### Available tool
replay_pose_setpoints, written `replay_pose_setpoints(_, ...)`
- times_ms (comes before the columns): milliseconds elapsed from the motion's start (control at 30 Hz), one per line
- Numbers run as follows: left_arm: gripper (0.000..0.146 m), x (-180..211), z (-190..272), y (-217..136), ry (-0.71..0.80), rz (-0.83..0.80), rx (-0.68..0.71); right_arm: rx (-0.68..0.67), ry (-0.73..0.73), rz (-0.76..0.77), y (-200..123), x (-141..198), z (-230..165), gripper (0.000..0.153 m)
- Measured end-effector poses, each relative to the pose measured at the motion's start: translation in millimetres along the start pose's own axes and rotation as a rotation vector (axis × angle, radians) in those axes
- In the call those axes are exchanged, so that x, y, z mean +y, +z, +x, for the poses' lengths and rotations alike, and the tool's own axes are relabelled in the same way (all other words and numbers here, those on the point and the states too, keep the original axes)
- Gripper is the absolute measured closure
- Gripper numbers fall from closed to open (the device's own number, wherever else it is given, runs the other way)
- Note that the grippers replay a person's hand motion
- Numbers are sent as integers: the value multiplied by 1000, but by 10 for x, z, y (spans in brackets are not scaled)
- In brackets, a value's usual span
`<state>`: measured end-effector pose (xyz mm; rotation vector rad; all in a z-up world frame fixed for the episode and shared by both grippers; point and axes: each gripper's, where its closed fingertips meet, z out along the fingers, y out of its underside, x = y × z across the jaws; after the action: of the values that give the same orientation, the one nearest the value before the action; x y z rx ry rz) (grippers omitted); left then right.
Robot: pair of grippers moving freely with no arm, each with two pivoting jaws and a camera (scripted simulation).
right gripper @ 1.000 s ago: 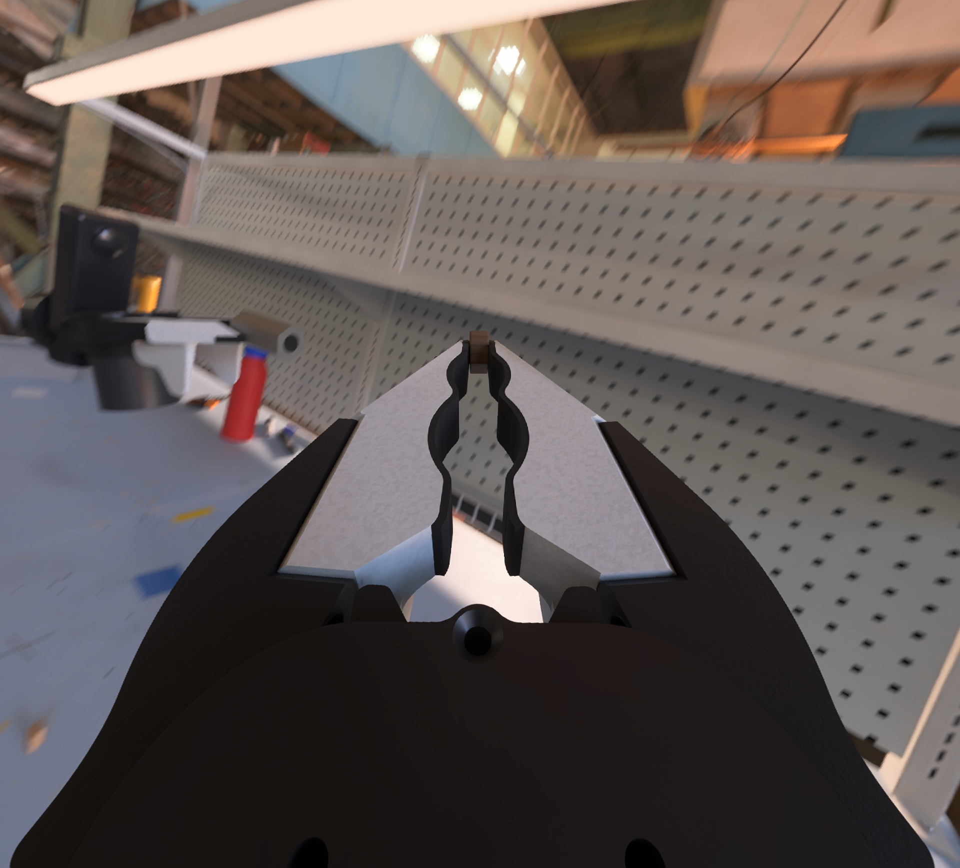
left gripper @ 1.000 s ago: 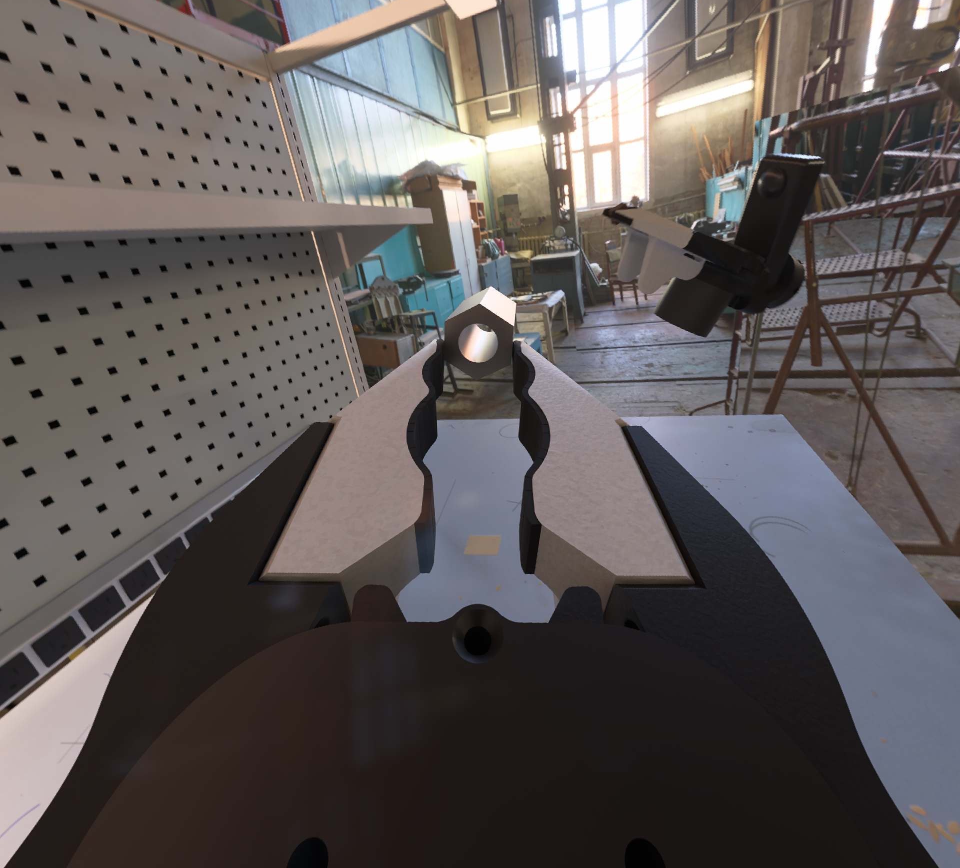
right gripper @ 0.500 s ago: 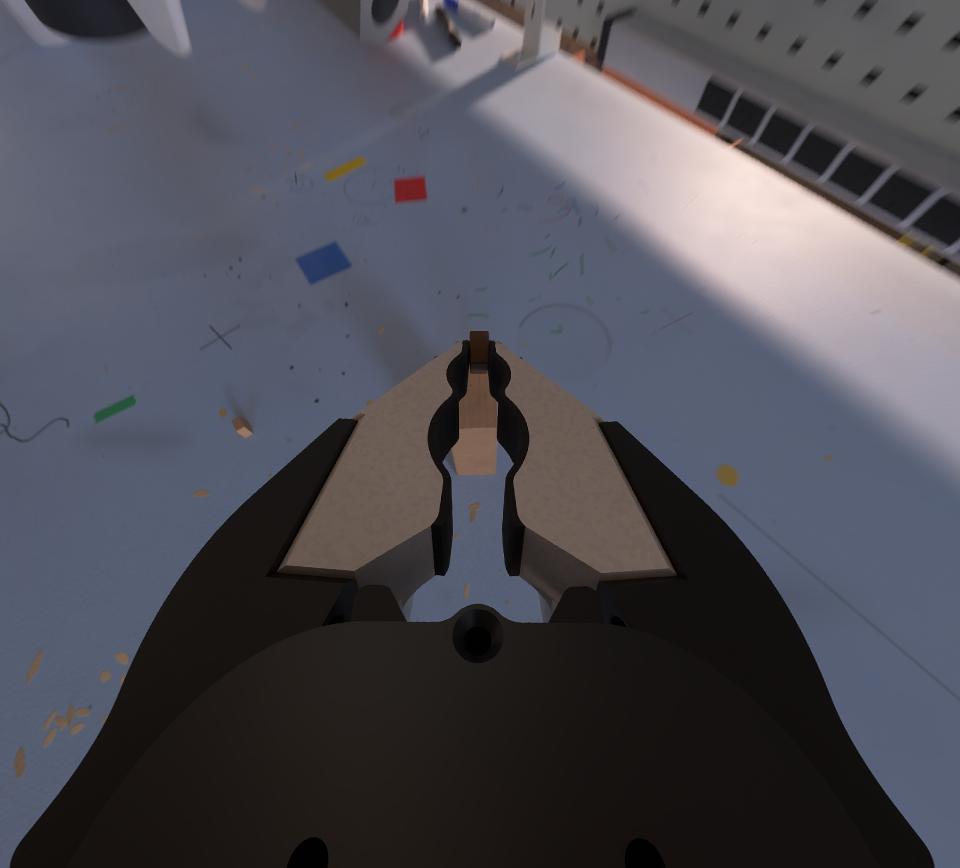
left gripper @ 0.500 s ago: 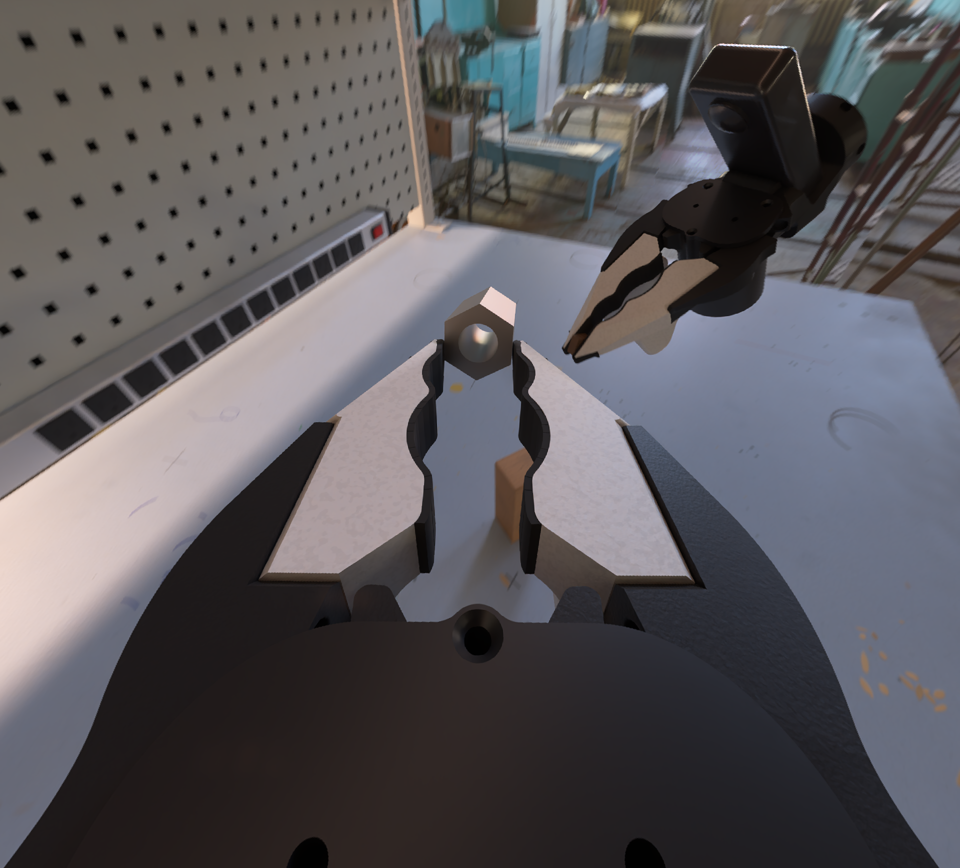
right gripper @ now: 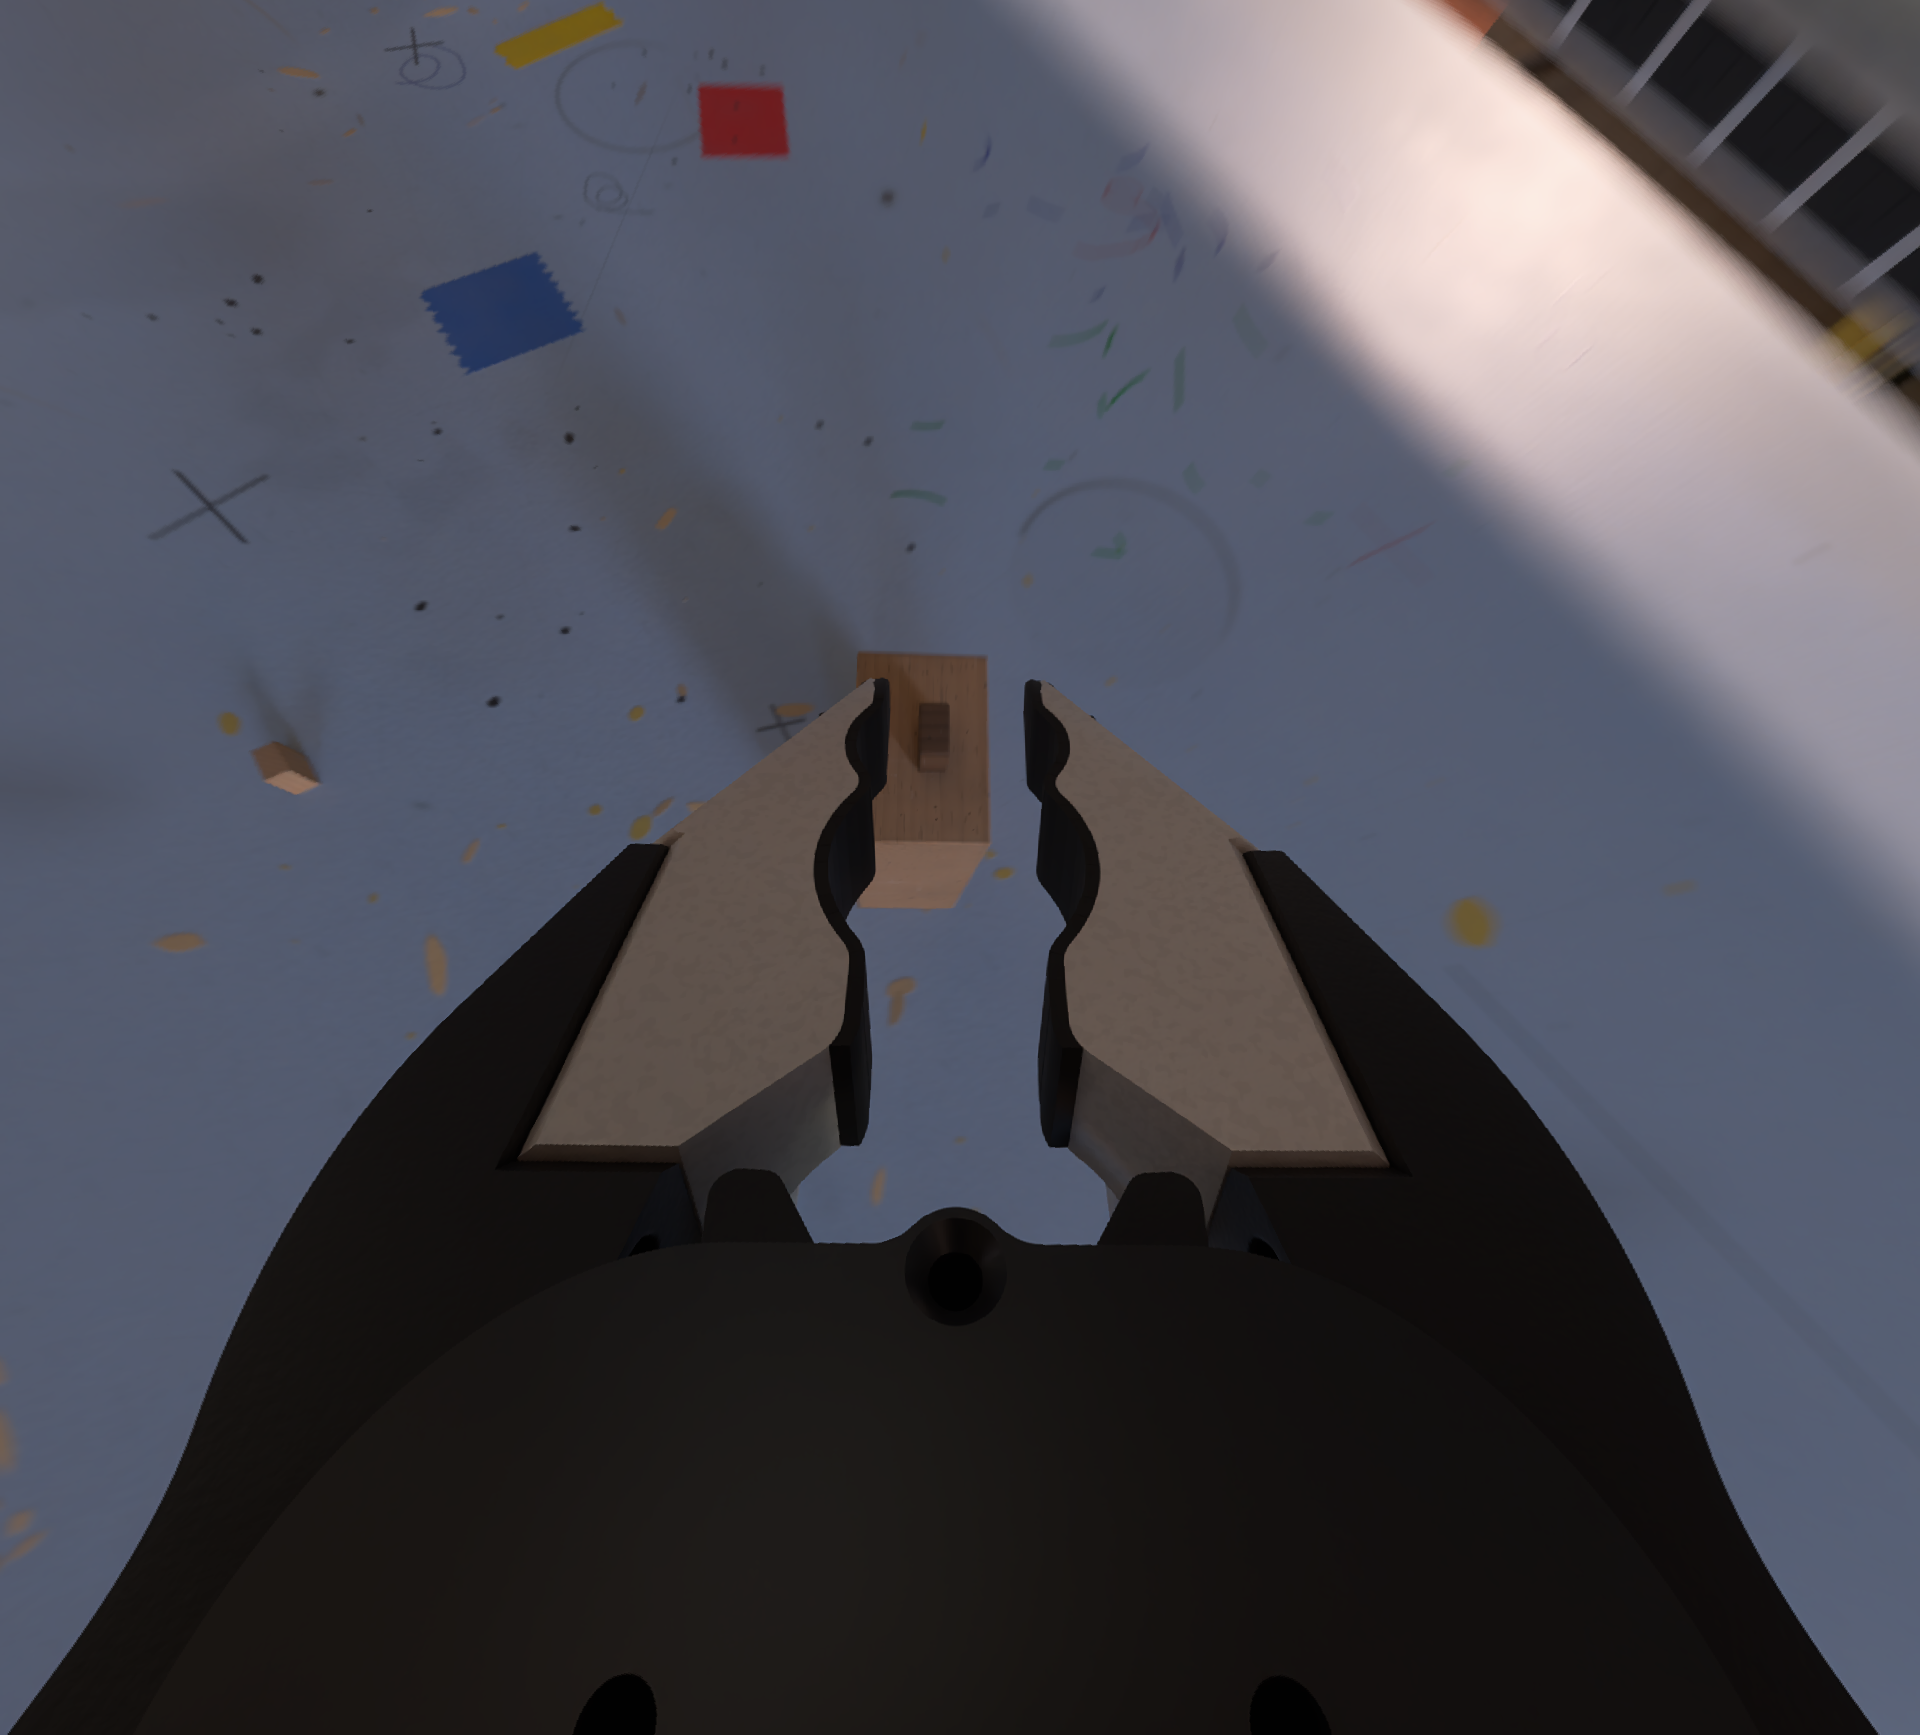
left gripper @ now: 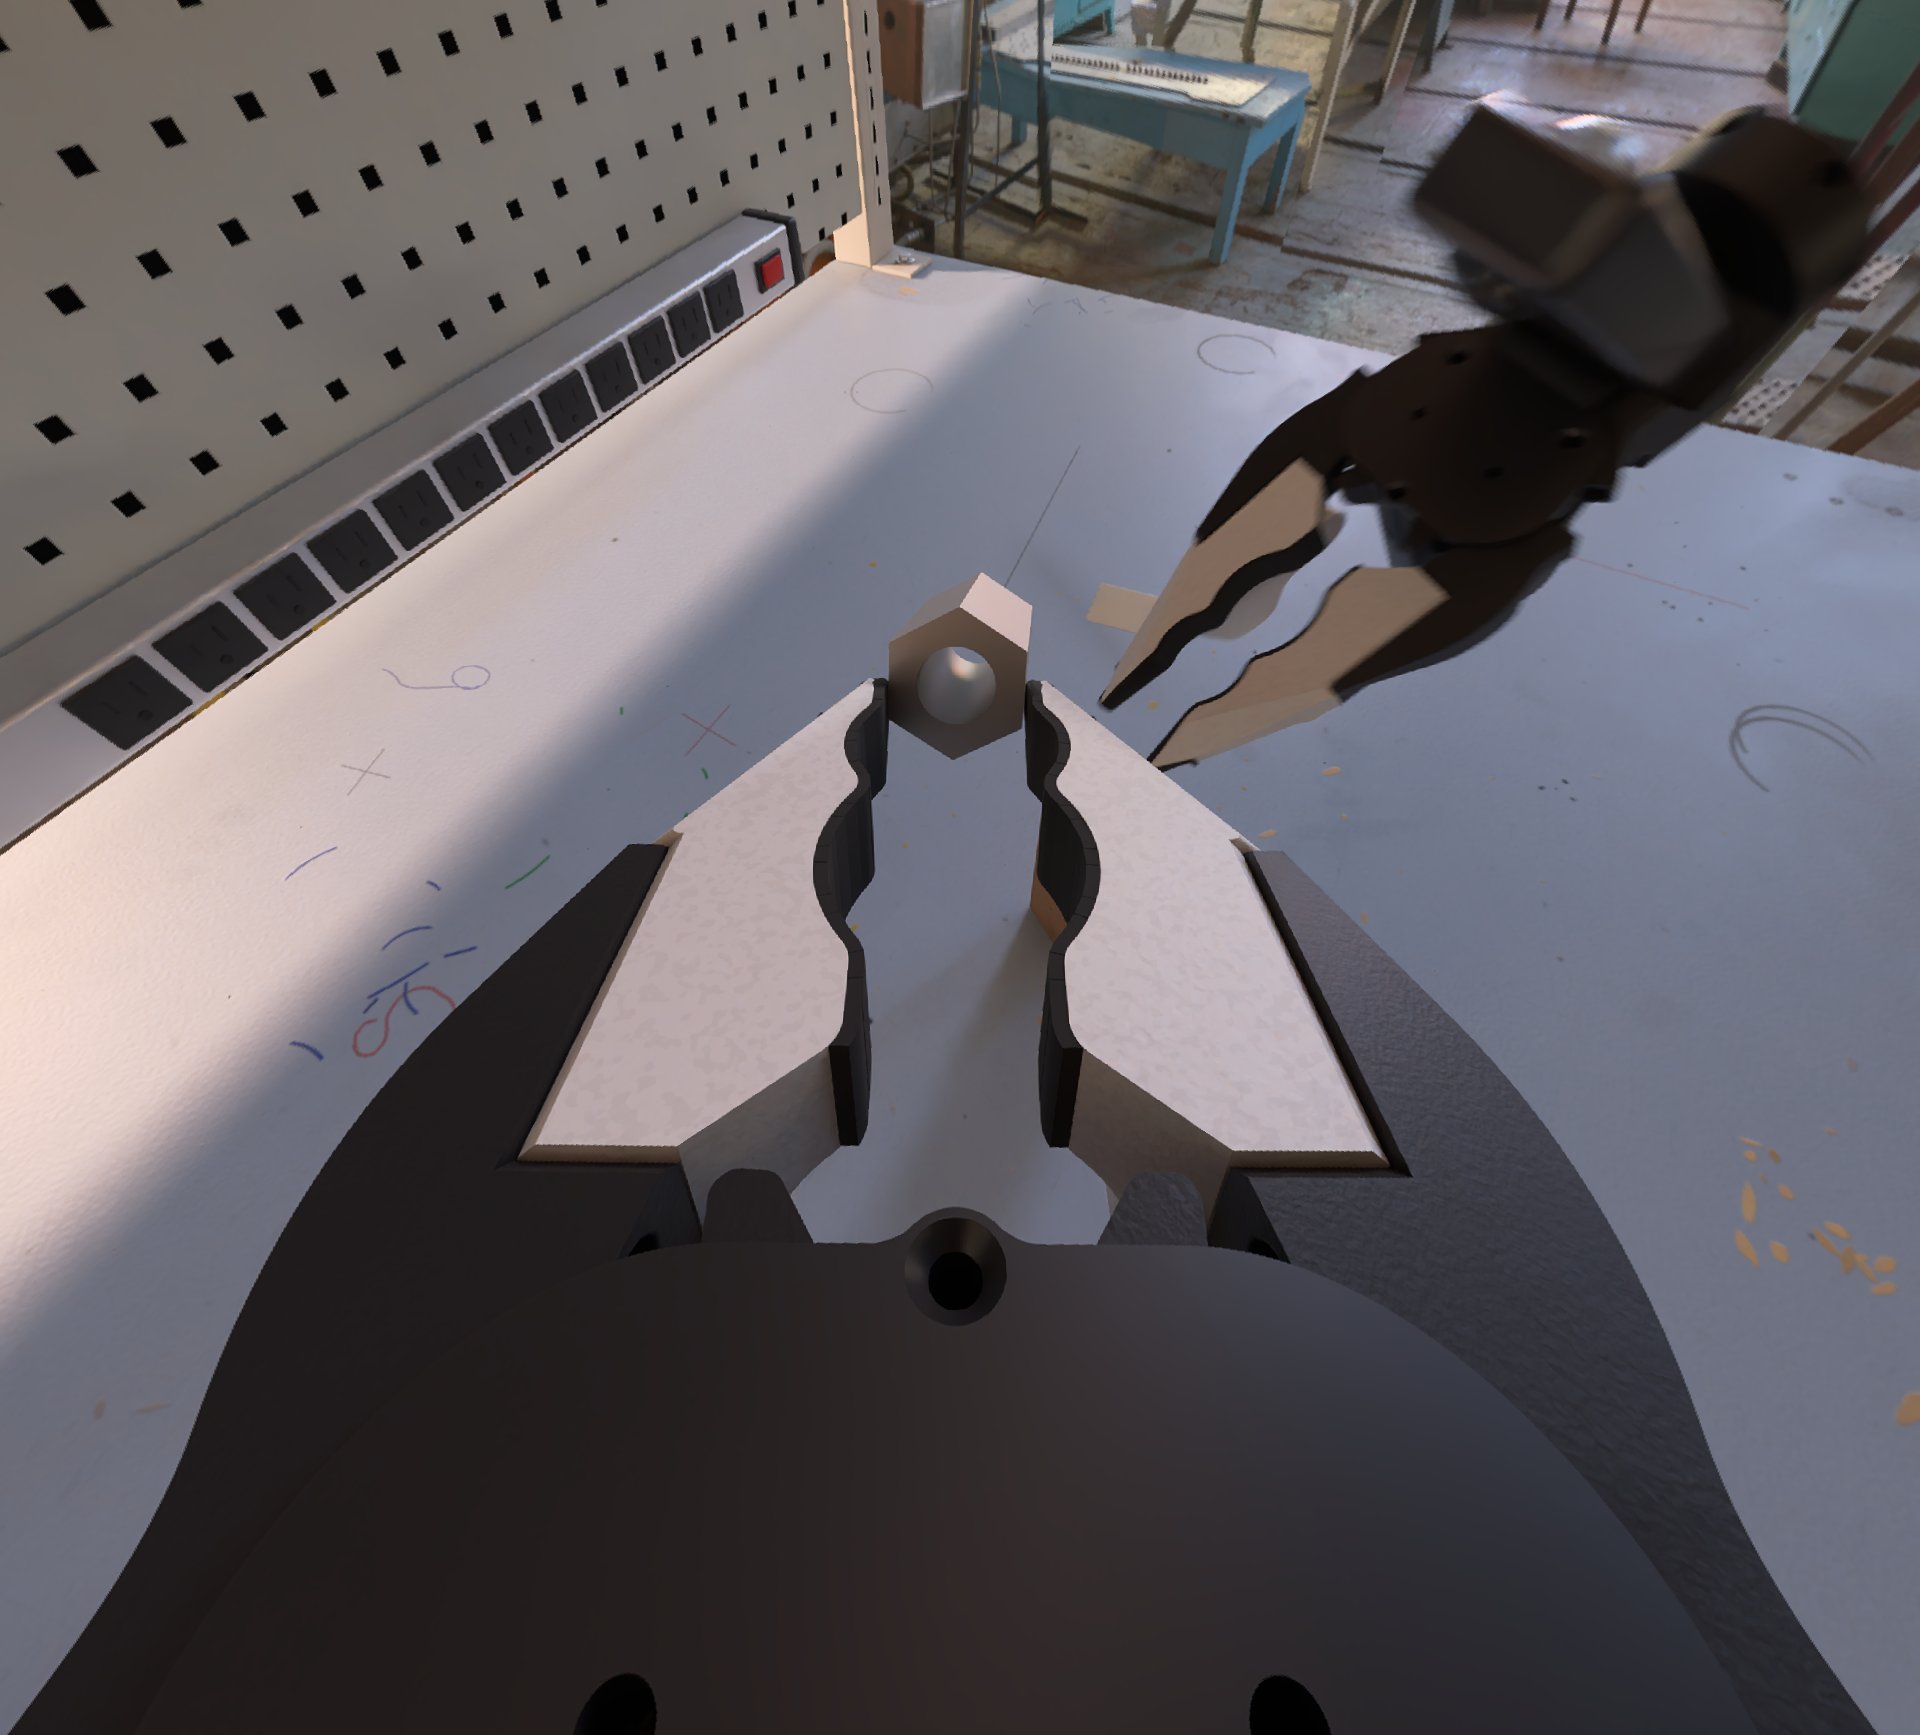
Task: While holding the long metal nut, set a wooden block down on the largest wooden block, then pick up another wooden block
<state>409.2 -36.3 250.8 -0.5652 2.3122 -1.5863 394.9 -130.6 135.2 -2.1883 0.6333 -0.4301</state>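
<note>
left wrist view: long metal nut end-on

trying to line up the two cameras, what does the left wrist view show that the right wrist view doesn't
Only the left wrist view shows the left gripper shut on the metal nut, the pegboard and the right gripper's outside.

Only the right wrist view shows the small dark block lying on the large wooden block, another small wooden block, and red, blue and yellow patches.

Both show the open right gripper, the power strip and the table.
</note>
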Motion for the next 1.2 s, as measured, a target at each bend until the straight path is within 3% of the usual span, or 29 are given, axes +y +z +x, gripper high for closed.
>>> replay_pose_setpoints(167, 120, -28, -49, -66, -13, 26, -9, 197, -276, 65, -444, -381, -279, 124)
replay_pose_setpoints(233, 120, -29, -58, -69, -9, 25, -15, 10, -329, 58, -422, -389, -790, 125)
replay_pose_setpoints(333, 120, -33, -69, -62, -3, 26, -26, -504, -266, -59, -188, -142, -1725, 126)
replay_pose_setpoints(400, 120, -26, -75, -56, -2, 21, -29, -547, -287, -187, 137, 104, -1941, 130)
replay_pose_setpoints(533, 120, -25, -102, -82, 0, 24, -41, -538, -353, -295, 543, 455, -2121, 132)
replay_pose_setpoints(800, 120, -45, -185, -189, -13, 51, -63, -455, -406, -352, 845, 685, -2197, 137)
replay_pose_setpoints(1033, 120, -64, -170, -206, 3, 59, -61, -495, -396, -409, 784, 747, -2185, 146)
replay_pose_setpoints(1200, 120, -64, -163, -193, 13, 59, -59, -622, -351, -412, 428, 594, -2157, 146)
